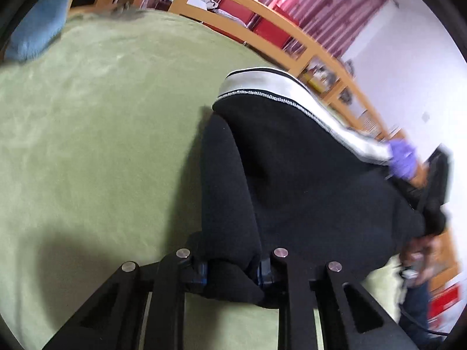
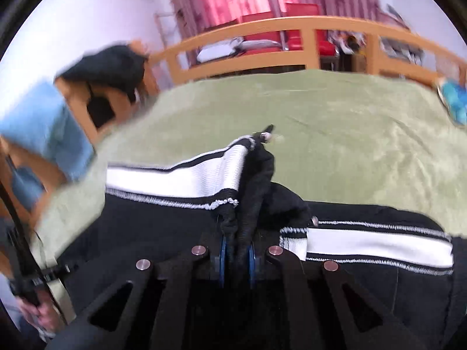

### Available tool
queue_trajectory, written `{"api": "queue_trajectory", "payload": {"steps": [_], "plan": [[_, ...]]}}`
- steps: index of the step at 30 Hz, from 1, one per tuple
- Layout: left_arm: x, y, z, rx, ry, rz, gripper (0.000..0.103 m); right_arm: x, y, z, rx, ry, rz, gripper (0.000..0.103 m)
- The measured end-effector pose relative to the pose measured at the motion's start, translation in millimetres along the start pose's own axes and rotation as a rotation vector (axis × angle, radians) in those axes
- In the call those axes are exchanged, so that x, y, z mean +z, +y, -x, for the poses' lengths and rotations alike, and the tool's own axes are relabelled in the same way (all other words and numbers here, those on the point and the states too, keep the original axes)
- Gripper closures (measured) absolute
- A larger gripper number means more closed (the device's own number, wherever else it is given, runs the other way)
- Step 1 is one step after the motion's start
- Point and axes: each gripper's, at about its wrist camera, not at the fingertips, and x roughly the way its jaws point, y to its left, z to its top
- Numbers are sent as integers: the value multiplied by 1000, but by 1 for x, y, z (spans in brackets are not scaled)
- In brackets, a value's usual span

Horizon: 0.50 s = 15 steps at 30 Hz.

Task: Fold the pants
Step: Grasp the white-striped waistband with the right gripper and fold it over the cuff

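Black pants [image 1: 292, 175] with a white side stripe [image 1: 262, 83] hang lifted above a green bedspread [image 1: 102, 145]. My left gripper [image 1: 232, 271] is shut on a bunched black end of the pants. My right gripper [image 2: 236, 258] is shut on a gathered fold of the pants [image 2: 251, 186], beside the white stripe [image 2: 186, 180]. In the left wrist view the other gripper [image 1: 435, 175] and a purple-gloved hand [image 1: 404, 157] hold the far end of the fabric at the right.
The green bedspread [image 2: 335, 134] covers a bed with a wooden rail [image 2: 292, 29] at the back. A blue pillow [image 1: 41, 26] lies at one corner. A blue cloth [image 2: 43, 128] hangs on a wooden frame at the left. Red furniture and curtains stand behind.
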Motion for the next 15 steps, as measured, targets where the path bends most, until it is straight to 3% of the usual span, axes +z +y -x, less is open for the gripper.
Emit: {"api": "queue_trajectory", "payload": {"steps": [1, 3, 5, 7, 8, 10, 15], "plan": [[-3, -1, -2, 13, 8, -11, 82, -4, -4, -9, -9, 30, 13, 92], [-9, -6, -12, 89, 23, -54, 71, -18, -9, -38, -66, 134, 31, 92], [-10, -8, -18, 173, 43, -80, 48, -38, -14, -68, -112, 226, 46, 86], [-6, -5, -11, 196, 32, -75, 39, -39, -15, -60, -117, 192, 57, 78], [-4, -4, -3, 189, 13, -77, 35, -36, -15, -51, -129, 183, 52, 62], [-1, 0, 7, 164, -11, -86, 26, -27, -13, -25, -183, 111, 63, 48], [6, 20, 5, 85, 8, 28, 25, -3, 39, -2, -104, 43, 222, 47]]}}
